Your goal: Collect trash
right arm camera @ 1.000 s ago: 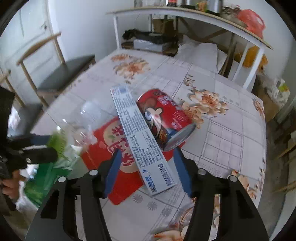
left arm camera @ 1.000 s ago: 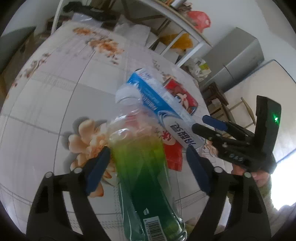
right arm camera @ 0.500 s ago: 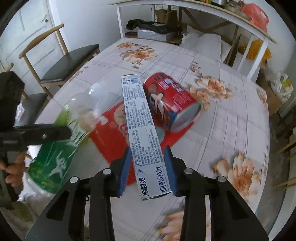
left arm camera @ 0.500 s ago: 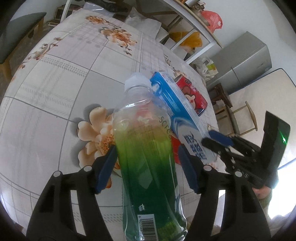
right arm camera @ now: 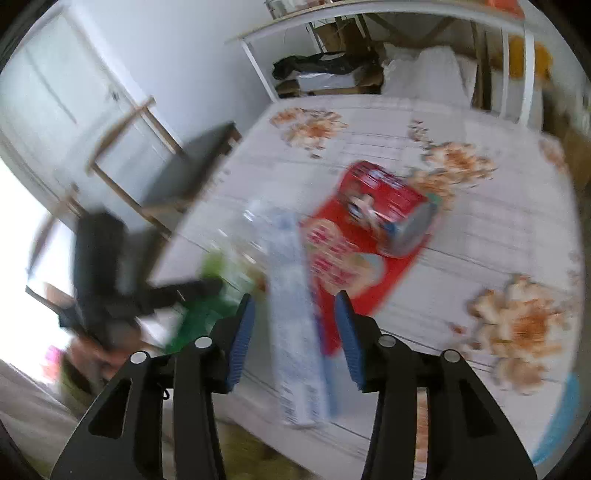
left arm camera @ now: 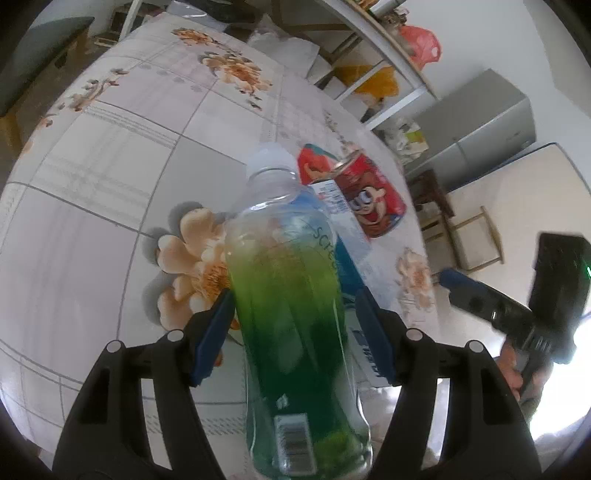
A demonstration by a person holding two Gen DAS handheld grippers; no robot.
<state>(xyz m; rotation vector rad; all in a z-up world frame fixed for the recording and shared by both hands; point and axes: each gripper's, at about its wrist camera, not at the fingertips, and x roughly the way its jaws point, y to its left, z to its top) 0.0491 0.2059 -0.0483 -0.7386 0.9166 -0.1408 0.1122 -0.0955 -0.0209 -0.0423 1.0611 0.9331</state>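
My left gripper (left arm camera: 293, 317) is shut on a clear bottle (left arm camera: 291, 295) with a green label and white cap, held tilted above the table. A long blue and white toothpaste box (right arm camera: 295, 325) lies between the pads of my right gripper (right arm camera: 293, 332). Its jaws are opening, with a gap on each side of the box. The box (left arm camera: 347, 229) also shows behind the bottle. A red can (right arm camera: 384, 206) lies on its side on a red wrapper (right arm camera: 343, 258). The right wrist view is blurred.
The table (left arm camera: 110, 184) has a flowered, checked cloth. A wooden chair (right arm camera: 184, 177) stands at its left side and a white shelf (right arm camera: 369, 22) behind it. A grey fridge (left arm camera: 480, 122) is at the far right. A hand holds the other gripper (left arm camera: 517, 317) on the right.
The left pads closed in on the bottle. The right pads squeezed the toothpaste box half a second ago and now stand apart from it. The right wrist view has rolled and blurred.
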